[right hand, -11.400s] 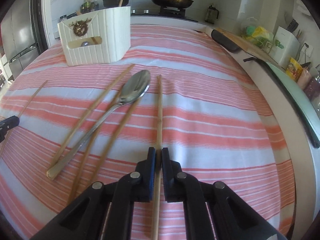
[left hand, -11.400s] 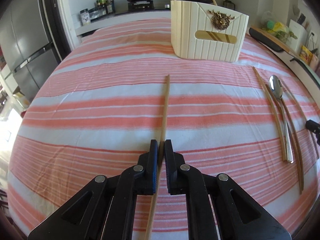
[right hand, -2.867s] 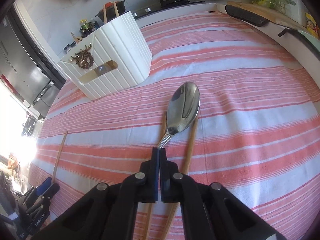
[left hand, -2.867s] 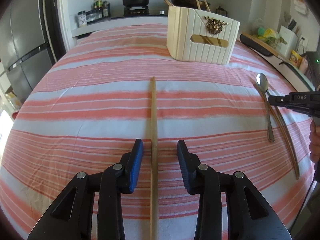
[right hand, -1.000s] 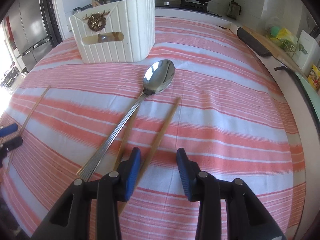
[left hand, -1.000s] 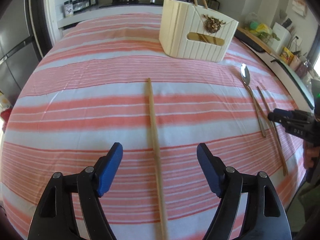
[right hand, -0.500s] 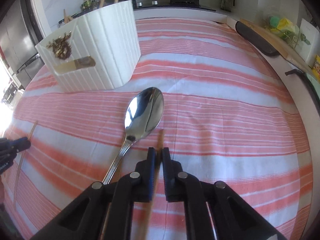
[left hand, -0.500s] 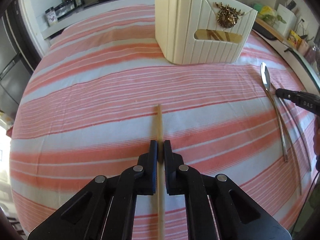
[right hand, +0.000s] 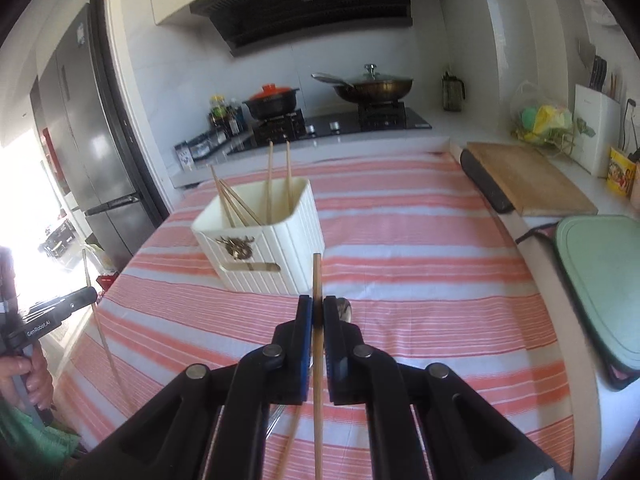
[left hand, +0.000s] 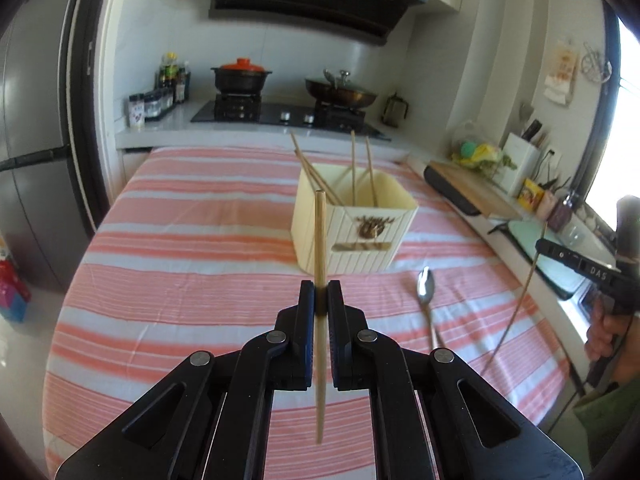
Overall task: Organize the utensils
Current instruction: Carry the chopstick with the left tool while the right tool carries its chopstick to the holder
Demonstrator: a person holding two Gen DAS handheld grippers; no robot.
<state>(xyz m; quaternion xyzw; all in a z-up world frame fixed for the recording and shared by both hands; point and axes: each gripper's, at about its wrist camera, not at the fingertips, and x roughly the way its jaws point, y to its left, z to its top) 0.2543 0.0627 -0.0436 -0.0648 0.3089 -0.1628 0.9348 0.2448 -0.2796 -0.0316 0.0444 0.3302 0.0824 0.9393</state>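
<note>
two grippers (left hand: 319, 296) (right hand: 318, 312), each pinching one chopstick (left hand: 320, 240) (right hand: 317, 280); five chopsticks in one holder (left hand: 352, 232); one spoon (left hand: 426, 292); two pots at upper centre (left hand: 240, 78).

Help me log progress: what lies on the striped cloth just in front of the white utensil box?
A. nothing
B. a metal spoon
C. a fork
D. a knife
B: a metal spoon lies on the cloth before the box, while each gripper holds a chopstick aloft.
</note>
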